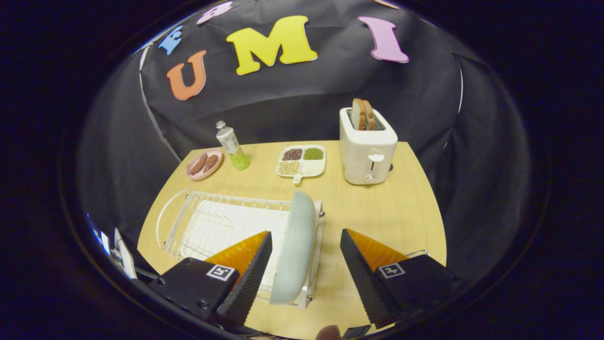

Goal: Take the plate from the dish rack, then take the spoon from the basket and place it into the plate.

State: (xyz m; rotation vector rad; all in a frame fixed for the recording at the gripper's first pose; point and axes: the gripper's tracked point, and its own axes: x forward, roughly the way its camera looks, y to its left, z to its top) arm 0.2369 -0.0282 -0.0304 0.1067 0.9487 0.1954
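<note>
1. A pale wooden worktop [377, 212] stands in a booth hung all round with black cloth [292, 104].
2. At the near left of the worktop sits a white wire dish rack [212, 222] with a white tray under it.
3. A pale blue-green plate [295, 250] stands on edge at the right end of the dish rack, held upright in the rack's wires, its rim facing the gripper.
4. The gripper [306, 257] hangs just above the near edge of the worktop with its fingers [250, 274] spread wide apart, holding nothing.
5. The plate stands in the gap between the two fingers, closer to the left one; whether that finger touches it I cannot tell, and the right finger is clear of it.
6. Behind the right finger a bit of wire rim shows at the worktop's near right; what it belongs to cannot be made out.
7. At the far right stands a white toaster [368, 151] with two slices of toast [362, 114] sticking up from its slots.
8. Left of the toaster lies a white divided tray [302, 161] with four compartments, three of them holding dark, green and pale grains or beans.
9. Further left a small bottle [232, 145] leans, white above and green below.
10. Just beside the bottle, at the far left corner, is a pink dish [204, 164] carrying two brown sausage-like pieces.
</note>
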